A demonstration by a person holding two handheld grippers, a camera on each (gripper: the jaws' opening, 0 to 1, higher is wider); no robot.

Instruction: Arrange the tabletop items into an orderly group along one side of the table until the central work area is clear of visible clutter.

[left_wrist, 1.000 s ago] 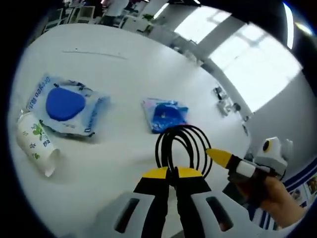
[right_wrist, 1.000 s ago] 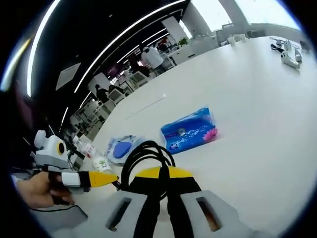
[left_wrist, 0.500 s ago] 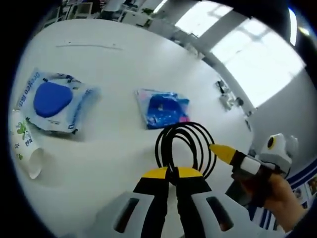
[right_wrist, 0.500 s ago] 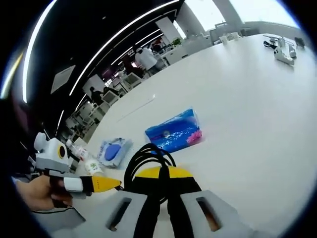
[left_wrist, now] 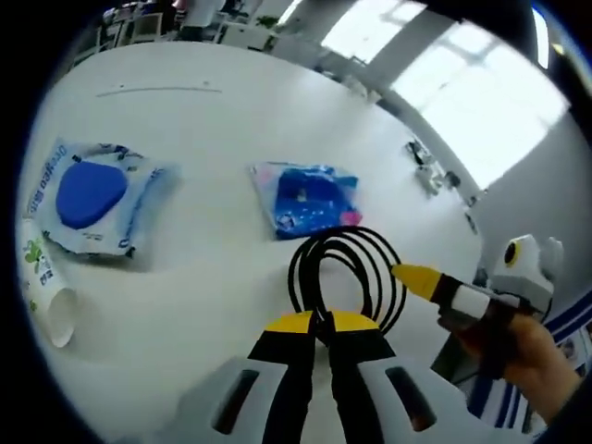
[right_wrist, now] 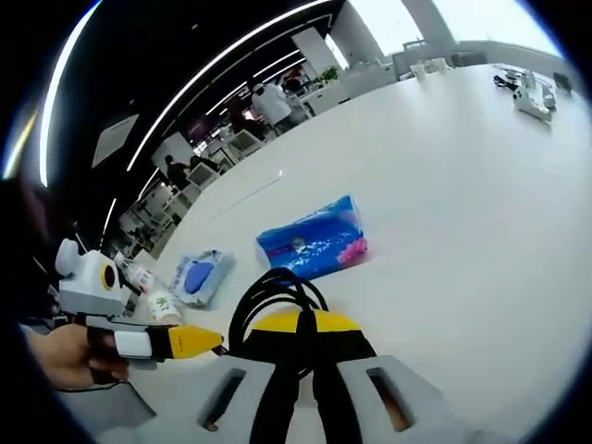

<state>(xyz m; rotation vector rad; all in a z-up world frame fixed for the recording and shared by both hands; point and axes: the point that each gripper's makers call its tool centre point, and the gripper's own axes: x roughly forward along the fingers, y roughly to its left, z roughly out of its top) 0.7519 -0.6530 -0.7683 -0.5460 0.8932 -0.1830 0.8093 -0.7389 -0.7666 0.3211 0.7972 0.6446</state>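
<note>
Three items lie on the white table (left_wrist: 231, 120), taken left to right from the blue tissue pack (left_wrist: 305, 196) in the left gripper view: a white paper cup with a green print (left_wrist: 42, 294) lies on its side farthest left, a white wet-wipe pouch with a blue oval lid (left_wrist: 91, 196) sits just beside the cup, and the tissue pack lies well apart to their right. A coiled black cable (left_wrist: 344, 275) is just below the pack, pinched between the pressed-together yellow-tipped jaws of the left gripper (left_wrist: 321, 323). To the cable's right the right gripper (left_wrist: 418, 278) comes in, held by a hand (left_wrist: 527, 356).

In the right gripper view the left gripper (right_wrist: 199, 339) points at the cable (right_wrist: 276, 298), which the right gripper (right_wrist: 314, 321) also clamps, jaws closed on it. The pouch (right_wrist: 199, 276) and cup (right_wrist: 164, 305) lie left of the tissue pack (right_wrist: 313, 244).

Against a second ago, both cameras have shifted; the cup now sits nearer the left view's edge, and both grips look unchanged.
</note>
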